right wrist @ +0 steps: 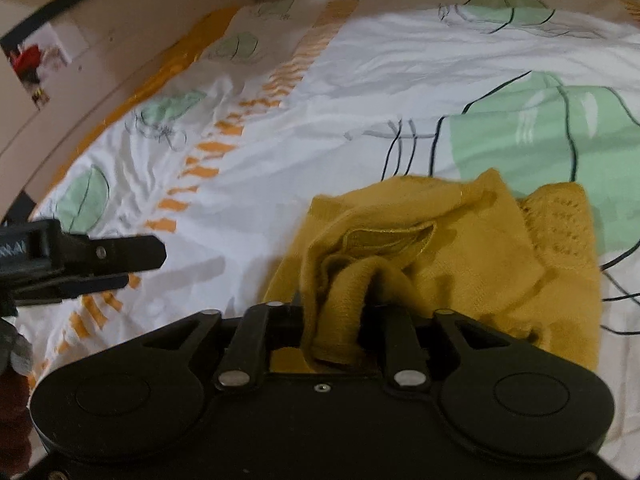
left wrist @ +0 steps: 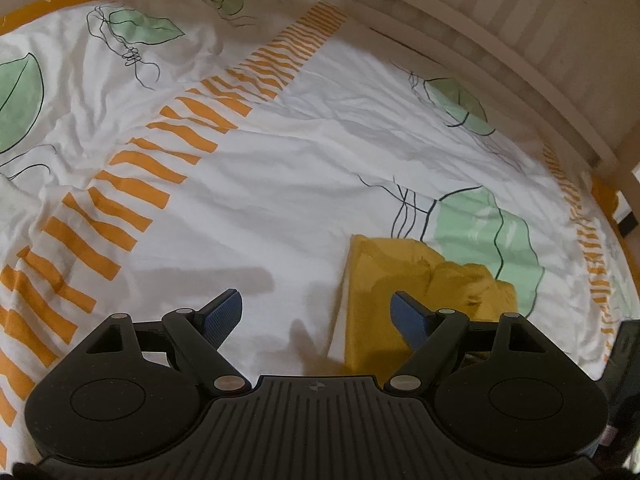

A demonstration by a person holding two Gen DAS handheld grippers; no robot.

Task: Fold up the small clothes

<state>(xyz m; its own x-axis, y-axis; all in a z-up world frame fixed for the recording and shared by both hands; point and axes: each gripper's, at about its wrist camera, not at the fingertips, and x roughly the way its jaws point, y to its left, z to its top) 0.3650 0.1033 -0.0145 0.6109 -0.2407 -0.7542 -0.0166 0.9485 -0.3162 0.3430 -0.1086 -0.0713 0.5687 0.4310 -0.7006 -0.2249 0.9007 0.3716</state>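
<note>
A mustard-yellow knitted garment (left wrist: 384,280) lies partly folded on the bed, at the lower right of the left wrist view. My left gripper (left wrist: 316,312) is open and empty, its blue pads (left wrist: 224,312) spread wide, with the right pad over the garment's left part. In the right wrist view the garment (right wrist: 460,248) fills the middle. My right gripper (right wrist: 336,312) is shut on a bunched fold of it, which hides the fingertips. The left gripper (right wrist: 120,256) shows at the left edge of that view.
The bed cover (left wrist: 280,184) is white with green leaf shapes and orange stripe bands, and it is wrinkled. A pale slatted bed frame (left wrist: 520,40) runs along the far and right side. A wall with a picture (right wrist: 36,64) is at the upper left.
</note>
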